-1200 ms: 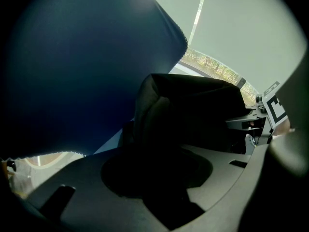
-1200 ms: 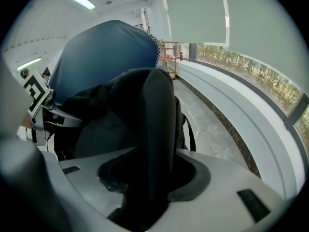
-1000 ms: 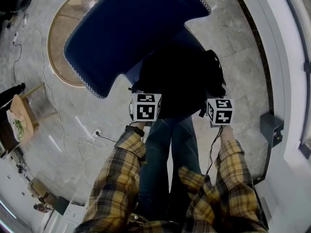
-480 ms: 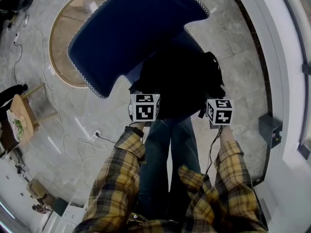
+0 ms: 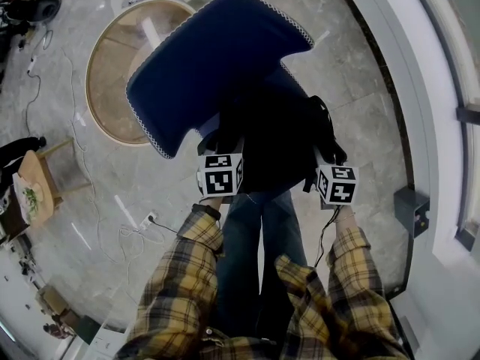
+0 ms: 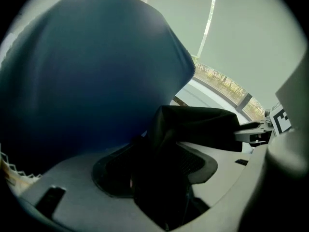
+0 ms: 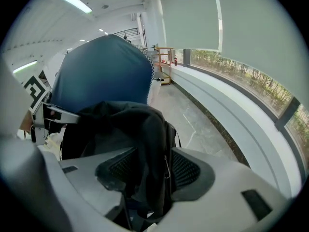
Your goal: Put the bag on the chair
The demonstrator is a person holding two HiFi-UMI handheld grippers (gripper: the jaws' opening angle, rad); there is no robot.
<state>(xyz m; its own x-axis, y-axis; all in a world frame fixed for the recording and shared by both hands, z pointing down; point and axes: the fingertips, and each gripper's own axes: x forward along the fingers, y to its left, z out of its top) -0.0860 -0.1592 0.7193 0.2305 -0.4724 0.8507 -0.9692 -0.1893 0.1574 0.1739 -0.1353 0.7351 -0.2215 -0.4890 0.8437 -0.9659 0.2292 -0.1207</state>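
Black fabric bag (image 5: pixel 274 137) resting on blue padded chair (image 5: pixel 214 66). I am spreading the fingers of left gripper (image 6: pixel 157 173) and right gripper (image 7: pixel 145 170), fabric loose between them. Only withdrawal remaining.

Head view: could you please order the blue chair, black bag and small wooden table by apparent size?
1. blue chair
2. black bag
3. small wooden table, though it stands farther from the camera.

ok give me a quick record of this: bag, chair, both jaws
bag: black, slumped on the chair
chair: blue with a pale trimmed edge, its back behind the bag
left gripper: jaws wide, have just been opening, bag fabric between them
right gripper: jaws wide, have just been opening, bag fabric between them
task: bag looks placed, release under way
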